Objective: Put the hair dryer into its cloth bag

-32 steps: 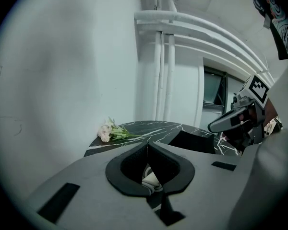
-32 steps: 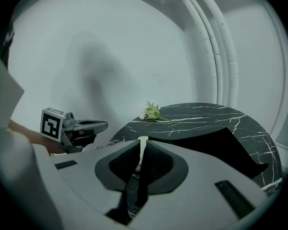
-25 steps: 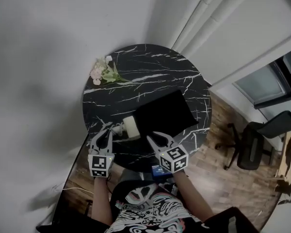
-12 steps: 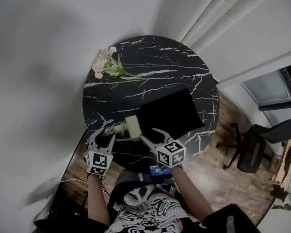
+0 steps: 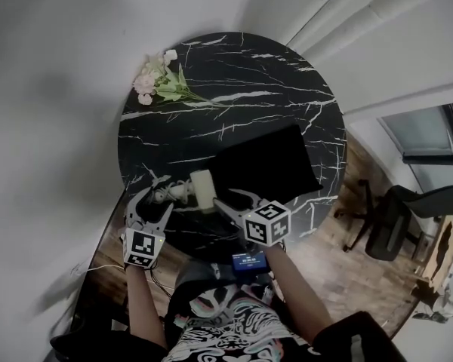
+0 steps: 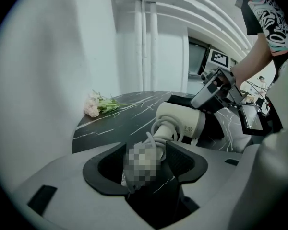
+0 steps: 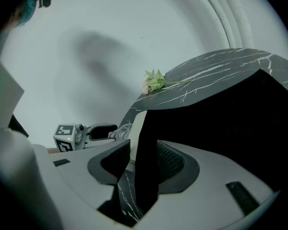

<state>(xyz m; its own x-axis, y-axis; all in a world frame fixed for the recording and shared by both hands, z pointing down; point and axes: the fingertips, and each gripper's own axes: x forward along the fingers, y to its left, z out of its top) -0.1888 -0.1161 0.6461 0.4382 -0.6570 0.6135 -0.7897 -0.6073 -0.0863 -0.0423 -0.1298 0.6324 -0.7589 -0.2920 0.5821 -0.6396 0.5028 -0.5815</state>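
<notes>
Our left gripper [image 6: 144, 159] has its jaws opening around the coiled cord [image 6: 152, 139] that trails from the hair dryer [image 6: 181, 120]. Our right gripper [image 7: 143, 161] holds its jaws wide apart astride the near edge of the black cloth bag [image 7: 221, 128], with the pads not pressing on it. The dryer lies on the dark marble counter [image 5: 226, 74], just beside the bag's left edge and outside it. We judge that the right should pinch only the top layer and lift the mouth open. The left should take the dryer's body rather than loose cord, so nothing snags going in.
</notes>
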